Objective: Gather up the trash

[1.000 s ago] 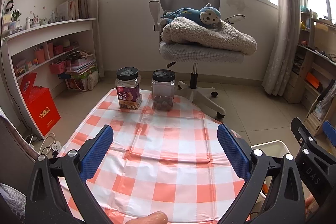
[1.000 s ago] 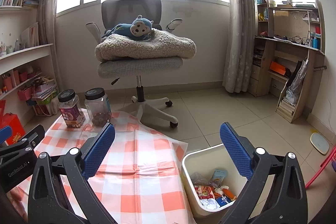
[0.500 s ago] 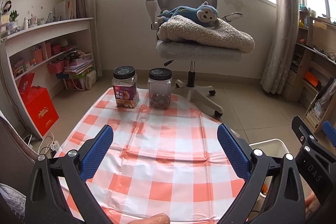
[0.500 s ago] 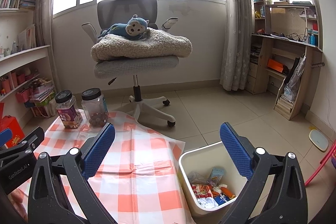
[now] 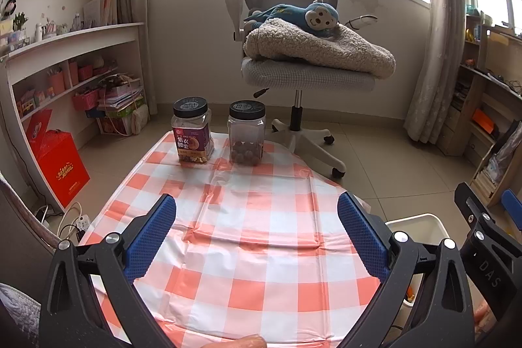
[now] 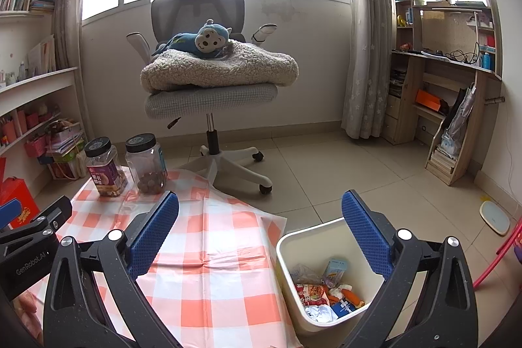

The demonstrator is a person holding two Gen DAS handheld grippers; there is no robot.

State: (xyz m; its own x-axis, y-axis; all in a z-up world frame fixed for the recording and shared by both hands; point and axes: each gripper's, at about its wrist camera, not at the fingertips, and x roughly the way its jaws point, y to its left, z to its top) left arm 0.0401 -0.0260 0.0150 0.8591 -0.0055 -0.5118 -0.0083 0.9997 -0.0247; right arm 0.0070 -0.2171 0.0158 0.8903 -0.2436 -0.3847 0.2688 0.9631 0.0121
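Note:
A white bin [image 6: 287, 253] stands on the floor right of the table; several wrappers and a small carton [image 6: 326, 292] lie inside it. Its rim [image 5: 421, 222] shows at the right of the left wrist view. My left gripper [image 5: 256, 237] is open above the orange-and-white checked tablecloth [image 5: 254, 217], nothing between its blue pads. My right gripper [image 6: 259, 235] is open too, held over the table's right edge and the bin, empty. No loose trash shows on the cloth.
Two black-lidded jars, one purple-labelled [image 5: 191, 132] and one clear [image 5: 246, 136], stand at the table's far end. Behind is a grey office chair [image 5: 293, 77] with a blanket and blue toy monkey. Shelves line the left wall; a red box [image 5: 58, 162] sits on the floor.
Both views have shifted slightly; the chair and jars sit a little differently in frame. Both grippers stay open and empty.

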